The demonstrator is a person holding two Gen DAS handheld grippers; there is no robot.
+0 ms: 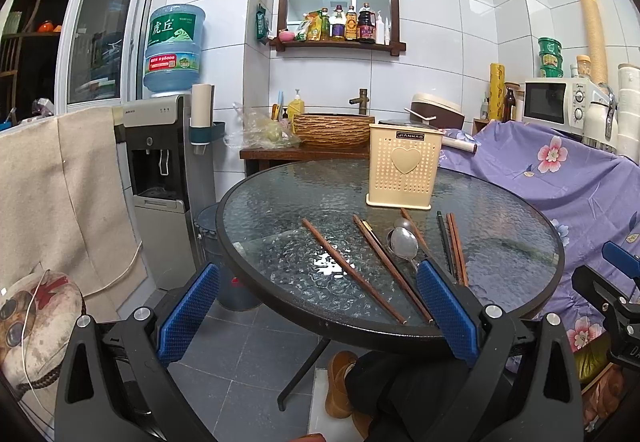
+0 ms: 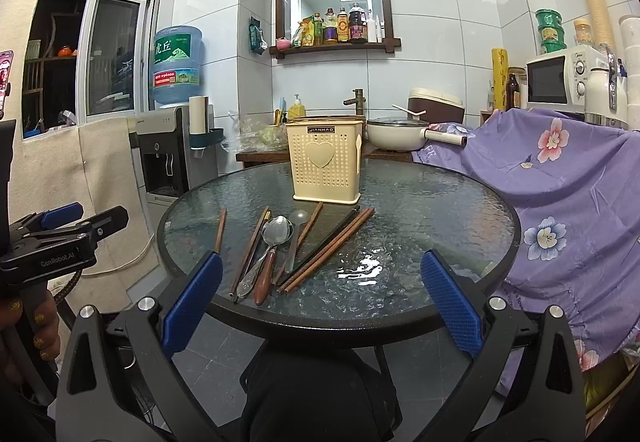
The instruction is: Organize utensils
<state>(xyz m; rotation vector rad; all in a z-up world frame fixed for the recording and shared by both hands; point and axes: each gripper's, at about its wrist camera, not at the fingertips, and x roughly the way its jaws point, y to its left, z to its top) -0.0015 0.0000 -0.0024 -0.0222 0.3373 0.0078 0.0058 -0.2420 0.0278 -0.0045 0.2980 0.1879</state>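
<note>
Left gripper (image 1: 318, 316) spread, empty | spoon (image 1: 404, 244) handle hidden — fingers (image 1: 448, 312) occlude

Left fingers (image 1: 444, 306) hide the spoon (image 1: 404, 244) handle.

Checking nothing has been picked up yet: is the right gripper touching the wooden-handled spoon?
Apart. In the right wrist view the right gripper hangs open off the near table edge; the wooden-handled spoon lies flat on the glass table, clear of both fingers.
</note>
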